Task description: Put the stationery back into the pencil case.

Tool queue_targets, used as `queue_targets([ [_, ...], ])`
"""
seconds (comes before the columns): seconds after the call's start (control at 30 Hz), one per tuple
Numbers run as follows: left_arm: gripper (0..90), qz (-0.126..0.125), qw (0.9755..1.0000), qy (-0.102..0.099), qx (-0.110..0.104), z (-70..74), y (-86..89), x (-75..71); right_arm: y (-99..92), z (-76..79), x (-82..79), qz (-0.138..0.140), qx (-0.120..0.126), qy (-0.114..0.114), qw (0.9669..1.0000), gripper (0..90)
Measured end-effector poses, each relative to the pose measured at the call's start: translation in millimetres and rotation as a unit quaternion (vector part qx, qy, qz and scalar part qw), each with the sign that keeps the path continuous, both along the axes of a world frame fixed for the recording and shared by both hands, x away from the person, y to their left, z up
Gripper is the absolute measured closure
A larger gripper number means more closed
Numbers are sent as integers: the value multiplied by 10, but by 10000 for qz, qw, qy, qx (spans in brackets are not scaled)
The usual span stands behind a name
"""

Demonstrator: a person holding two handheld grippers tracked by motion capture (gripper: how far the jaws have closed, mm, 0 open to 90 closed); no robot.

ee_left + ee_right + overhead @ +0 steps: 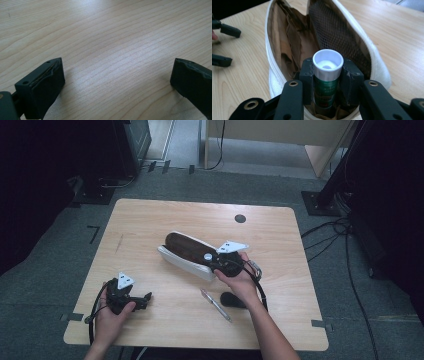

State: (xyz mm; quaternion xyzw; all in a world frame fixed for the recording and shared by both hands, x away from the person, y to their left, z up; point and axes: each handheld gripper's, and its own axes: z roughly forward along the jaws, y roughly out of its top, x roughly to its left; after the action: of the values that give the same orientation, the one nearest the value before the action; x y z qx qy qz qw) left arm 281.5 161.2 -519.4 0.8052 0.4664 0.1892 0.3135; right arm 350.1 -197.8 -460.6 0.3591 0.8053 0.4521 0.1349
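Note:
A white pouch (176, 259) with a brown lining lies open in the middle of the table. My right gripper (216, 259) is at the pouch's near end, shut on a green glue stick with a white cap (327, 62). In the right gripper view the stick stands between the pads just inside the pouch's (273, 75) mouth, cap toward the camera. My left gripper (146, 300) rests low at the table's front left, open, with bare wood between its jaws (117, 82).
A silver pen (216, 305) and a small black object (233, 300) lie on the table (150, 220) near the right forearm. A dark round hole (240, 218) marks the table's far right. Cables run over the floor at the right.

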Motion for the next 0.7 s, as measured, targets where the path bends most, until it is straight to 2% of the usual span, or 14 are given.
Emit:
queue_targets([
  [0.4, 0, -1, 10000, 0, 2, 0, 0, 0, 60, -25, 37, 54, -18, 27, 10000, 662],
  [0.7, 0, 0, 10000, 0, 1, 0, 0, 0, 153, -20, 115, 145, -157, 19, 9998, 660],
])
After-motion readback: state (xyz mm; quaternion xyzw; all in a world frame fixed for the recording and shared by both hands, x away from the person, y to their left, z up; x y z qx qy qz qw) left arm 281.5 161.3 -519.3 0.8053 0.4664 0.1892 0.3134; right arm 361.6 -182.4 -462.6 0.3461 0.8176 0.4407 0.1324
